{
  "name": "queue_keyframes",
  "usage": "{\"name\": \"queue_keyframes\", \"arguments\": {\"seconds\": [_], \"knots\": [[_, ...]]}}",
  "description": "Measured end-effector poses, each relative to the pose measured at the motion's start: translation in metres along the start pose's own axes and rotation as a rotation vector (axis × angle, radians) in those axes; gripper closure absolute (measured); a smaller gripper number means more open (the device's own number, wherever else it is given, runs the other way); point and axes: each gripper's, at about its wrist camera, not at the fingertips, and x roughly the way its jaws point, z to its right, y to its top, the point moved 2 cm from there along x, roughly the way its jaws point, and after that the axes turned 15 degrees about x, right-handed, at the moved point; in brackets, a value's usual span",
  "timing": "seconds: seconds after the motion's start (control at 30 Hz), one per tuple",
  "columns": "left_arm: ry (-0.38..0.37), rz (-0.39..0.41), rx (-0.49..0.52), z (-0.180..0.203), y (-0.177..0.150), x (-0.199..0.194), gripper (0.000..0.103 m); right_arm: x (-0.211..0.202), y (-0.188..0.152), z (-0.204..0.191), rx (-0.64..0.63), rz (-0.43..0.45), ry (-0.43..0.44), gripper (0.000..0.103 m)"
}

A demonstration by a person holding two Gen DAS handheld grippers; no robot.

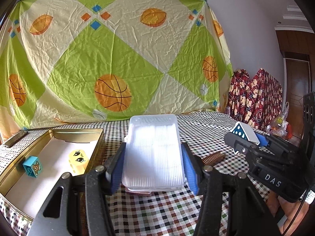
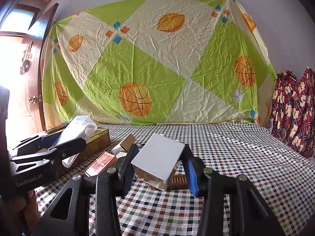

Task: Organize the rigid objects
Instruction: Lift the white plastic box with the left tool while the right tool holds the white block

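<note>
Both sets of jaws are closed on something. My left gripper (image 1: 153,165) clamps a white plastic box (image 1: 154,153) by its long sides between the blue pads, holding it above the checked tabletop (image 1: 157,212) with its far end tilted up. My right gripper (image 2: 157,165) pinches a small white block (image 2: 157,159), tilted, one corner pointing down; seen from the left wrist, that block (image 1: 245,134) carries a dark teal face with pale shapes.

Under the white block lies a brown comb (image 2: 178,180) on the cloth. Near my left gripper a flat pinkish case (image 2: 100,164) lies on the tabletop, with a small silver-and-tan box (image 2: 124,144) just beyond it.

To the left sits an open gold tin (image 1: 98,135), its lid (image 1: 15,138) lying behind it. Inside the tin are a blue cube (image 1: 32,166) with a bear picture and a yellow cube (image 1: 77,157) with cartoon eyes, a little apart.

Farther back hangs a green and cream sheet (image 1: 118,59) printed with basketballs, and to the right a red plaid cloth (image 1: 254,96) with bears.
</note>
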Motion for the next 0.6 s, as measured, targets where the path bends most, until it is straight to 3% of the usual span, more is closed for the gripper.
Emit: {"name": "queue_keyframes", "arguments": {"seconds": [0.6], "knots": [[0.045, 0.055, -0.001, -0.009, -0.003, -0.014, 0.05, -0.006, 0.002, -0.002, 0.015, 0.034, -0.02, 0.056]]}}
